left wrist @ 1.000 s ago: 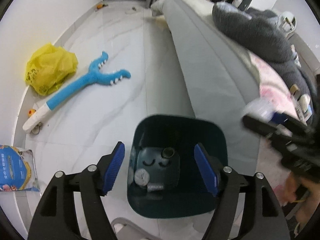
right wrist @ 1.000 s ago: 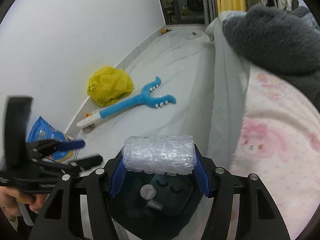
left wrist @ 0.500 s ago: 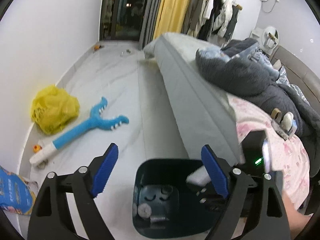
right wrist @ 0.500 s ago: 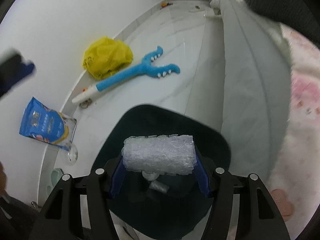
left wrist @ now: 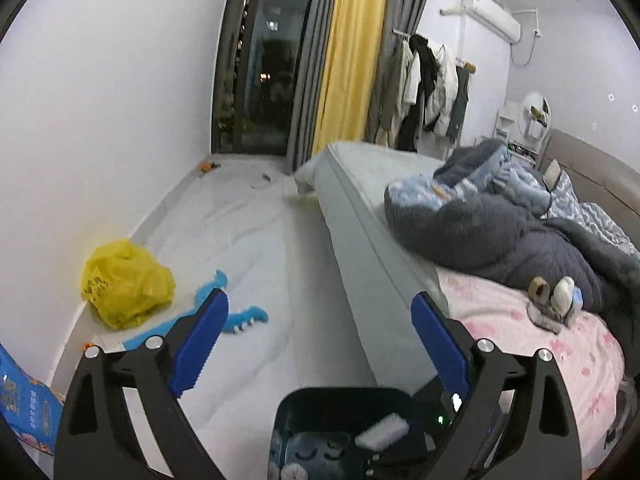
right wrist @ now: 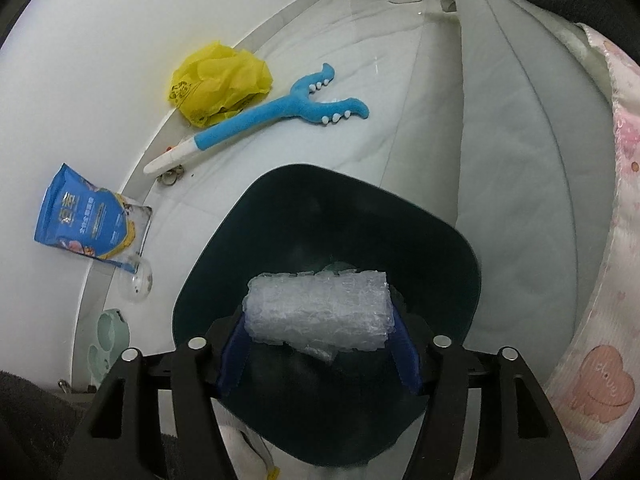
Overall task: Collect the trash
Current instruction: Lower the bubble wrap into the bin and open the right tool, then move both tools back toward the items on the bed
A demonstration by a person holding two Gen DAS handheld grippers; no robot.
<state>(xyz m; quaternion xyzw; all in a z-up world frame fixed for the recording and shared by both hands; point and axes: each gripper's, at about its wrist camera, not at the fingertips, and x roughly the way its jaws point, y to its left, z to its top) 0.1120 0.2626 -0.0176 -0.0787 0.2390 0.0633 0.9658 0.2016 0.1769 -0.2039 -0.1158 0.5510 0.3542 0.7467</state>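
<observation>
The right gripper (right wrist: pixel 318 344) holds a roll of clear bubble wrap (right wrist: pixel 318 312) tight between its two blue pads, and the roll is directly above the open mouth of the dark teal plastic trash bin (right wrist: pixel 440 252), not yet dropped inside. The left gripper (left wrist: pixel 320 340) is wide apart and holds nothing; its blue pads frame the floor and the side of the bed. In the left wrist view the same bin (left wrist: pixel 344 396) is at the bottom edge, with some small pieces of trash at its bottom and the bubble wrap (left wrist: pixel 382 432) just over its rim. The bin stands on the white marble-pattern floor (right wrist: pixel 380 80), just beside the grey mattress edge (right wrist: pixel 516 128). Near the wall lie a crumpled yellow plastic bag (right wrist: pixel 220 80), a long blue plush toy with a forked end (right wrist: pixel 276 116) and a blue printed snack pouch (right wrist: pixel 88 220). A pink printed bedsheet (left wrist: pixel 532 328) and a dark grey fluffy blanket (left wrist: pixel 500 236) cover the bed.
</observation>
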